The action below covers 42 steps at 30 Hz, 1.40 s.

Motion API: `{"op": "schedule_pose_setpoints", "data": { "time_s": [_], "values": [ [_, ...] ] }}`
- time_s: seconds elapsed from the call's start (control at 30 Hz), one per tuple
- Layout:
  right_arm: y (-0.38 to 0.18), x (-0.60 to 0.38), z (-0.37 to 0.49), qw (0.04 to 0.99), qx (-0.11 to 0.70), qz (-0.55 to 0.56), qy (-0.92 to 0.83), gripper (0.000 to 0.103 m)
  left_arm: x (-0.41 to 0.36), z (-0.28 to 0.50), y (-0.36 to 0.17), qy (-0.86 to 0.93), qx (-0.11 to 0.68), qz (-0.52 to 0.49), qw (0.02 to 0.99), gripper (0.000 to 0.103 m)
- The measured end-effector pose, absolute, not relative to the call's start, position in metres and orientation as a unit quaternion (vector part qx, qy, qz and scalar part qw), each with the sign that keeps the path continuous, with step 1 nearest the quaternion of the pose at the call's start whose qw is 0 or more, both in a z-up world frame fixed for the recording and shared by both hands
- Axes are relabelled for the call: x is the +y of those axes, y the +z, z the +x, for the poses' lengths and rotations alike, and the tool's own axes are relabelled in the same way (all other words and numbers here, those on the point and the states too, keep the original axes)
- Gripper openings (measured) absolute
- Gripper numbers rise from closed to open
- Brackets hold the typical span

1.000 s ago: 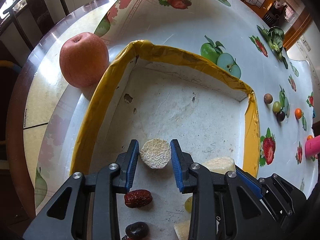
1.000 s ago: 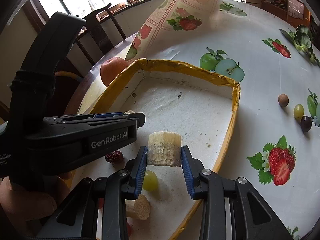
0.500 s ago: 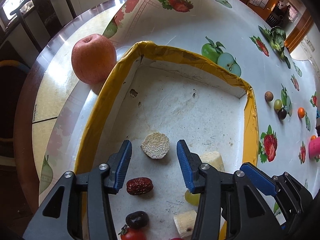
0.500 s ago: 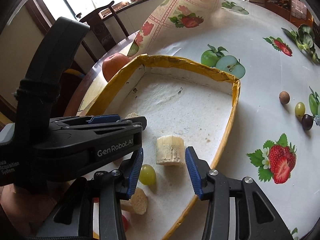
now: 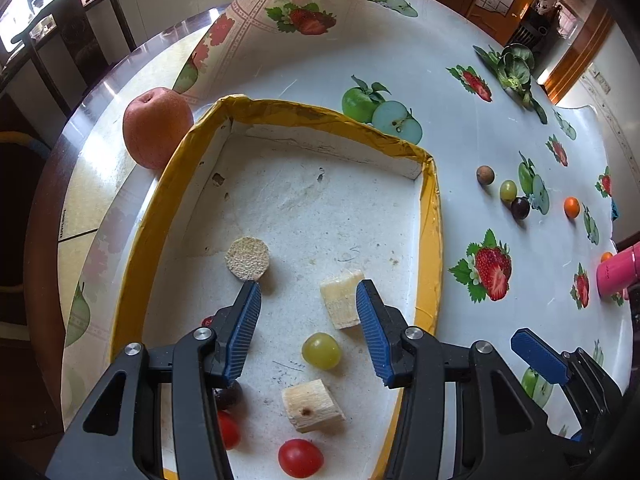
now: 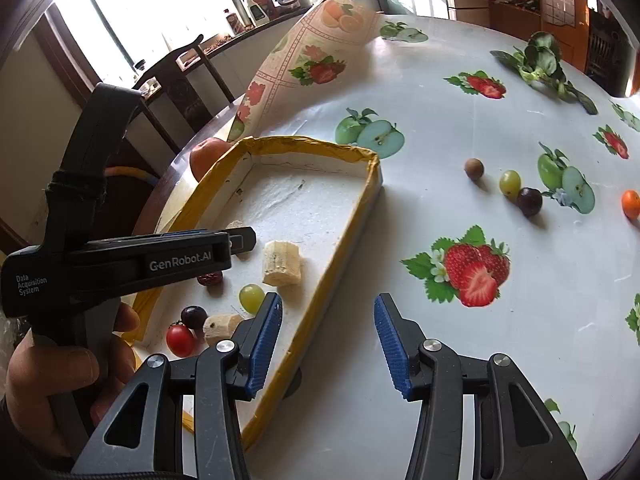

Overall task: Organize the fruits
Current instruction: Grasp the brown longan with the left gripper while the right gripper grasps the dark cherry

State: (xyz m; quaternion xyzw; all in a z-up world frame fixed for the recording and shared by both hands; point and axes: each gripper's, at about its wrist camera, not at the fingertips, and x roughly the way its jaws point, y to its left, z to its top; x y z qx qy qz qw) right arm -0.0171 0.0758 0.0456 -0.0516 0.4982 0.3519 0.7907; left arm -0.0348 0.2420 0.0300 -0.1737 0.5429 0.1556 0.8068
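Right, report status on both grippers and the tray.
Left gripper, right gripper: jaws just opened, empty. Banana piece lies in tray. Nothing blocking.

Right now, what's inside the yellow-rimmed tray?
In the yellow-rimmed tray: round slice, two pale chunks, green grape, two cherry tomatoes, dark grape, red date. The left gripper hides part.
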Motion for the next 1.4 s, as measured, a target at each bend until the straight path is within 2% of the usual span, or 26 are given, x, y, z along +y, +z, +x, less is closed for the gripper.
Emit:
{"op": "schedule_pose_setpoints", "data": {
  "time_s": [0.7, 0.8, 0.9, 1.23, 1.4],
  "values": [
    [0.033, -0.022, 0.008, 0.82, 0.503, -0.021, 0.274, 0.049, 0.16, -0.003, 0.039, 0.088, 0.549, -0.146, 0.818, 0.048],
    [0.029, -0.025, 0.021, 0.824, 0.497, -0.024, 0.271, 0.041, 0.15, 0.013, 0.037, 0.078, 0.552, -0.141, 0.818, 0.048],
    [0.028, -0.026, 0.043, 0.828, 0.492, -0.016, 0.269, 0.037, 0.144, 0.033, 0.038, 0.069, 0.549, -0.139, 0.821, 0.048],
    [0.015, -0.004, 0.118, 0.834, 0.479, -0.028, 0.272, 0.037, 0.141, 0.099, 0.016, 0.064, 0.561, -0.155, 0.81, 0.048],
    [0.001, 0.001, 0.143, 0.831, 0.485, -0.031, 0.27, 0.033, 0.141, 0.122, 0.004, 0.062, 0.565, -0.153, 0.809, 0.048]
  ]
}}
